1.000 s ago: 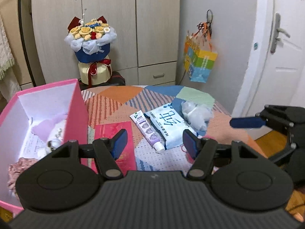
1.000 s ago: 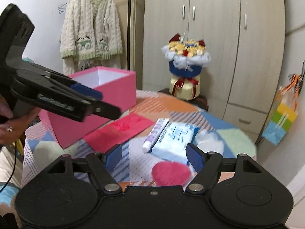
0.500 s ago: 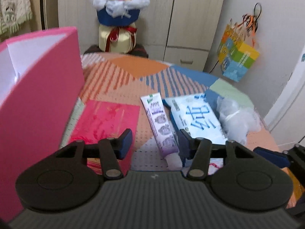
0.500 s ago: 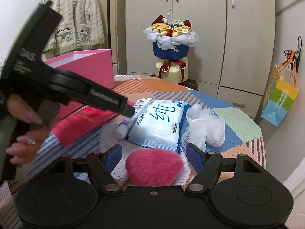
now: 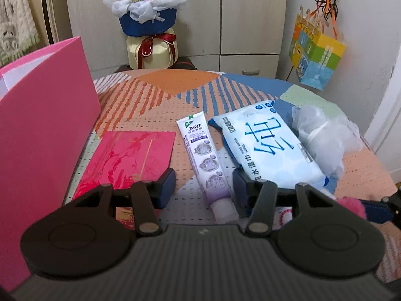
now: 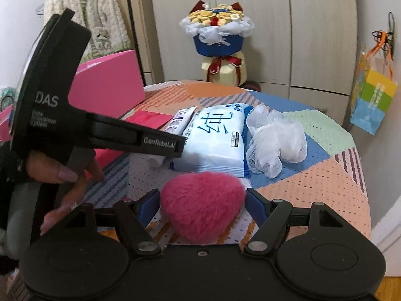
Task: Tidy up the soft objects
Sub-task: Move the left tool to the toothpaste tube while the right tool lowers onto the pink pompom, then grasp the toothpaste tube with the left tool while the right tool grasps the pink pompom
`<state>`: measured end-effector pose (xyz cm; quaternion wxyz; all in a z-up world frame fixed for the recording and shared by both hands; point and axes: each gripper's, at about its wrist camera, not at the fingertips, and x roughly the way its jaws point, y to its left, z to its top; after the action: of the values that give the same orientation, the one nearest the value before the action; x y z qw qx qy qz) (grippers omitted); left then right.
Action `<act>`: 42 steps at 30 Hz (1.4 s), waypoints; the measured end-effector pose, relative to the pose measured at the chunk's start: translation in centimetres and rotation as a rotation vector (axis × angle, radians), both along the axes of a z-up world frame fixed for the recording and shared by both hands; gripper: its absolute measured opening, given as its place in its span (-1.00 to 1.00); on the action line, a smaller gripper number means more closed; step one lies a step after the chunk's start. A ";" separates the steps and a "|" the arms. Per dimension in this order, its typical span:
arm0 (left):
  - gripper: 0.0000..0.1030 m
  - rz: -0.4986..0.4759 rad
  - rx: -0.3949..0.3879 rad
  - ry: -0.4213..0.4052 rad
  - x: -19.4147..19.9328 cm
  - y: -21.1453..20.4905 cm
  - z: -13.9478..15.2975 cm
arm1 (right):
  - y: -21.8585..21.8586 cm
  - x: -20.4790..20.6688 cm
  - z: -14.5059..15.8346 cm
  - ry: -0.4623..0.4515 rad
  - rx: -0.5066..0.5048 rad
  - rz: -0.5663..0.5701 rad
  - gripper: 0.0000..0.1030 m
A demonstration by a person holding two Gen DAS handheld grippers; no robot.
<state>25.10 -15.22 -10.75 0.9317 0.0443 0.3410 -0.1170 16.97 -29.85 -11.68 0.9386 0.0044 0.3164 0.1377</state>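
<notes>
Your right gripper (image 6: 203,207) has its jaws spread wide around the pink fluffy heart (image 6: 203,205), one blue pad on each side of it; whether the pads press the fur yet is hard to tell, since the pile hides the contact line, so treat it as not yet gripped. The heart lies on the patterned tablecloth (image 6: 313,180) directly ahead of that tool, broad lobes across the jaws and its point toward you, so it is closest to your right hand.

Your left gripper (image 5: 203,184) is about half open and has just been closing, with the toothpaste tube (image 5: 203,158) between its pads but apparently untouched. The tube's long axis runs away from you, cap end nearest, in line with that gripper.

Just beyond the heart sits the wet-wipes pack (image 6: 215,138), touching the tube on one side and the white mesh pouf (image 6: 275,140) on the other. A red envelope (image 5: 132,158) lies flat beside the pink box (image 5: 45,130), which stands to the left.

In the left view the heart is only a pink sliver at the lower right, and the box's inside is out of sight in both views.
</notes>
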 end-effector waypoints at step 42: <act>-0.38 -0.137 0.094 -0.066 -4.9 0.0 -0.2 | 0.7 -2.6 0.3 0.001 -0.012 -0.133 0.10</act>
<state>20.24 -15.21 -10.96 0.9292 0.1152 0.3113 -0.1626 14.42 -29.11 -11.35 0.9454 0.0199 0.3168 0.0734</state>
